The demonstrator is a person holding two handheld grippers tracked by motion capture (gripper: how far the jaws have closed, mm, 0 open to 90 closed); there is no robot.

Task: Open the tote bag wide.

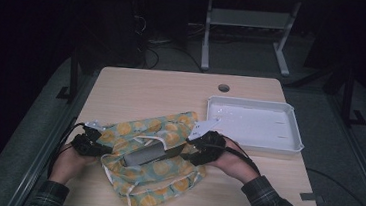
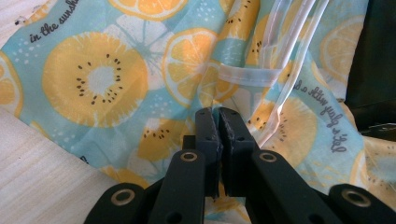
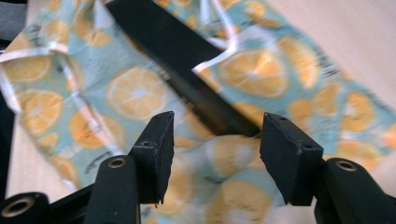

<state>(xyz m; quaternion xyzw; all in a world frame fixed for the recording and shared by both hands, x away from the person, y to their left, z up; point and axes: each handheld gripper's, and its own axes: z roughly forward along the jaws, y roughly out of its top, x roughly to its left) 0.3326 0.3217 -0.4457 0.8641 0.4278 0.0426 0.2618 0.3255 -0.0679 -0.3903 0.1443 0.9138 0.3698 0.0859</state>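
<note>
Left gripper [image 2: 218, 114] fingers pinch the citrus-print cloth [image 2: 107, 79]; right gripper [image 3: 215, 135] fingers gape over it (a dark object [image 3: 187, 60] half-buried).

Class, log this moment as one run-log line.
left claw: shut on fruit-print bag | right claw: open over bag | white tray: empty
</note>
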